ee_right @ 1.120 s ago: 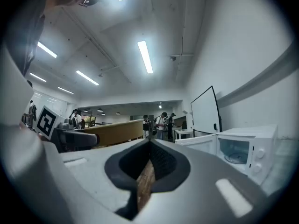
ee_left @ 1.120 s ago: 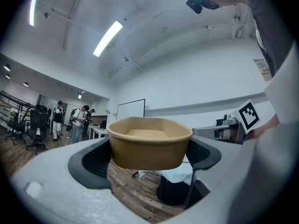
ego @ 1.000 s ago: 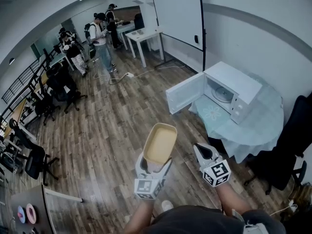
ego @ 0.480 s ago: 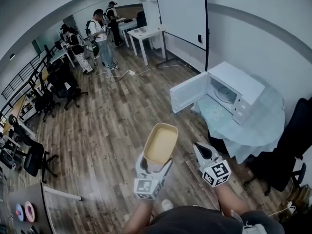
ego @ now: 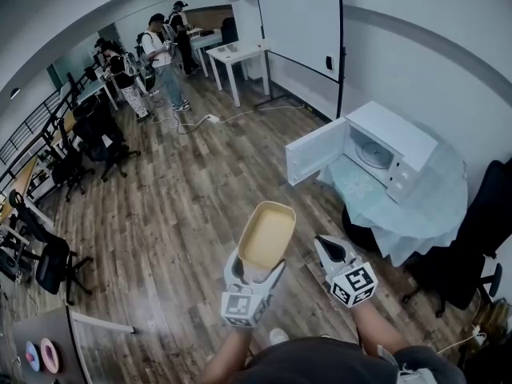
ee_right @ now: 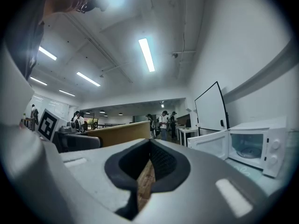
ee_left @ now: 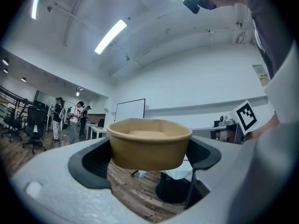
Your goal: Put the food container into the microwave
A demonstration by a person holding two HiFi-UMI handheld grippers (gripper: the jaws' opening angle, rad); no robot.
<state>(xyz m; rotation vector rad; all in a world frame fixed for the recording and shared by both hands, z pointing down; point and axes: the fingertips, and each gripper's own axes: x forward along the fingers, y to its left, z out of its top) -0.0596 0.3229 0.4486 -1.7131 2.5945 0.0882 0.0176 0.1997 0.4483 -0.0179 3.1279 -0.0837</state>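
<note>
A tan paper food container (ego: 266, 234) is held out over the wooden floor, my left gripper (ego: 254, 272) shut on its near end. In the left gripper view the container (ee_left: 149, 141) fills the space between the two black pads. My right gripper (ego: 330, 246) hangs beside it to the right, shut with nothing in it; its pads (ee_right: 161, 164) meet in the right gripper view. The white microwave (ego: 382, 149) stands on a round table ahead to the right, its door (ego: 317, 150) swung wide open to the left. A glass turntable shows inside the microwave (ee_right: 254, 146).
The round table (ego: 416, 206) has a pale blue cloth. A black office chair (ego: 472, 254) stands at its right. A whiteboard (ego: 300, 26) stands against the far wall, next to a white desk (ego: 240, 54). Several people (ego: 156, 50) stand at the far left among desks and chairs.
The whole view has shifted a little: the microwave and table sit slightly further right and nearer. Both grippers keep their pose, the container still held in the left one.
</note>
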